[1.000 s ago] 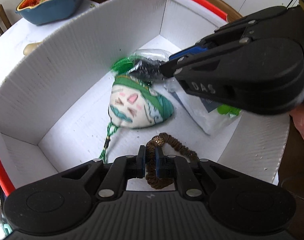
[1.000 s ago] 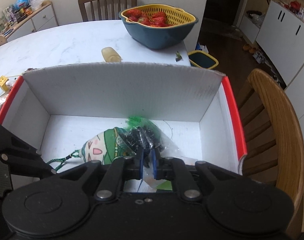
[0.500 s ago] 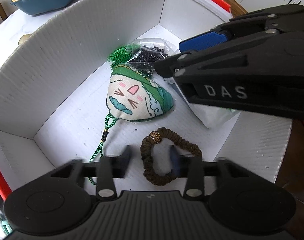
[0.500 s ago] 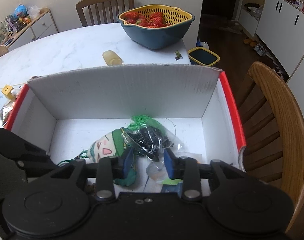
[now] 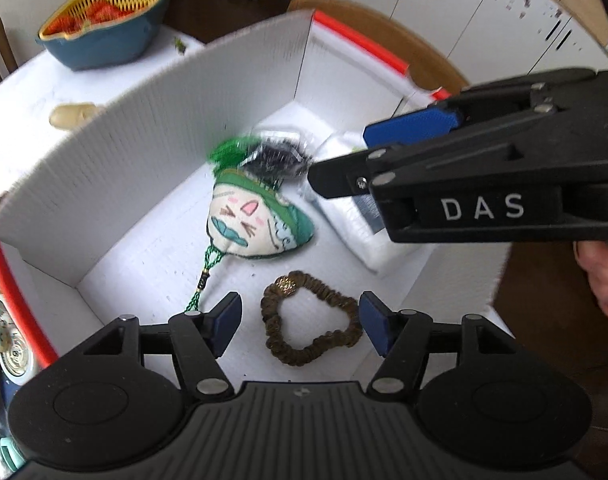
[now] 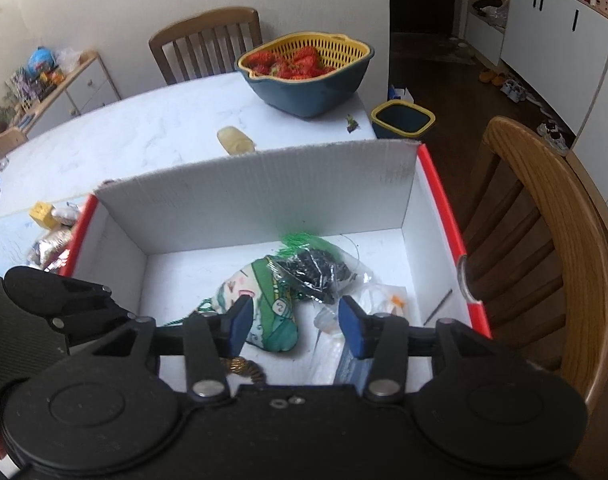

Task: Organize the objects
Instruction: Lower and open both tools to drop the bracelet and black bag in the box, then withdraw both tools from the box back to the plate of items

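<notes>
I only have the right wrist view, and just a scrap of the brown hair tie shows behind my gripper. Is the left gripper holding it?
Observer: No. The brown fabric scrunchie with a gold bead lies flat on the floor of the white corrugated box. The left gripper has just been opening, and the loop lies between its fingers, touching neither.
Operator: And my right gripper, seen side-on?
Observer: The right gripper hangs over the clear bag of dark bits. Its jaws have just been opening and grip nothing, as far as the blur shows.
Operator: Anything close to the left fingers?
Observer: The green braided cord of the cat-face pouch ends just beside the left finger.
</notes>
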`<state>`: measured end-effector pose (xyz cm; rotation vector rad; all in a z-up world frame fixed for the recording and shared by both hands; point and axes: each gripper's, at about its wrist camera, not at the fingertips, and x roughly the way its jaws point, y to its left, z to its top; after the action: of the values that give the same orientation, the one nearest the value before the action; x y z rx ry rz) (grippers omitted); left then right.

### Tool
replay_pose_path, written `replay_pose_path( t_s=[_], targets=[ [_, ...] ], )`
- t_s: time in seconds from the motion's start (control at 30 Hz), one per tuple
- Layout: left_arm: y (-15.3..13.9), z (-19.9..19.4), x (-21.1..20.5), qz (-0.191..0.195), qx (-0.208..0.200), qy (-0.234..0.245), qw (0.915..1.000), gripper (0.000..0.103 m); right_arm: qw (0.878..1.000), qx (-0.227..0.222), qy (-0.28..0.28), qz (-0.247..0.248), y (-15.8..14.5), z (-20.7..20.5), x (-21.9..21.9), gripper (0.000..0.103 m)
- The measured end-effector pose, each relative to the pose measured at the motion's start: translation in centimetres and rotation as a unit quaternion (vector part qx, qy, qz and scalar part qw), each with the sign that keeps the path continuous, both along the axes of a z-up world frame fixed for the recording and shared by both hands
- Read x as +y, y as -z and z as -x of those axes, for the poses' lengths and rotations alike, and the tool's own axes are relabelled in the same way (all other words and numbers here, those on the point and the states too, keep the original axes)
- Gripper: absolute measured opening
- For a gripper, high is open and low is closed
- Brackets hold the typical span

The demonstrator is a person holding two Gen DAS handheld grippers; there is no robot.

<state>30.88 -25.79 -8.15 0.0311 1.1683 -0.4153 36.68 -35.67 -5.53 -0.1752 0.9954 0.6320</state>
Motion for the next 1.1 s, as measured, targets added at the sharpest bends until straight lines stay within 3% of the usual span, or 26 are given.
replay_pose_path(
  t_s=[0.43, 0.83, 0.97, 1.07, 1.1],
  targets=[
    [-5.0, 3.9, 2.4, 0.041, -0.084, -0.002, 0.9957, 0.065, 0.997, -0.046, 0.048, -0.048, -4.7, 5.4, -1.8, 0.067],
    [-8.2, 8.9, 7.7, 0.079, -0.120, -0.020, 0.9894, 0.084, 0.990, -0.070, 0.077, -0.093, -7.0, 11.1, -1.1, 0.081],
    [-8.9, 10.4, 9.8, 0.088, -0.134, -0.031, 0.9865, 0.085, 0.989, -0.075, 0.073, -0.102, -7.4, 12.9, 0.1, 0.086],
    [-9.0, 11.1, 11.6, 0.099, -0.138, -0.046, 0.9844, 0.102, 0.988, -0.083, 0.068, -0.109, -7.7, 14.3, 1.4, 0.091],
    [-9.0, 11.4, 12.3, 0.105, -0.137, -0.050, 0.9836, 0.103, 0.988, -0.087, 0.067, -0.109, -7.8, 14.8, 1.8, 0.092]
  ],
)
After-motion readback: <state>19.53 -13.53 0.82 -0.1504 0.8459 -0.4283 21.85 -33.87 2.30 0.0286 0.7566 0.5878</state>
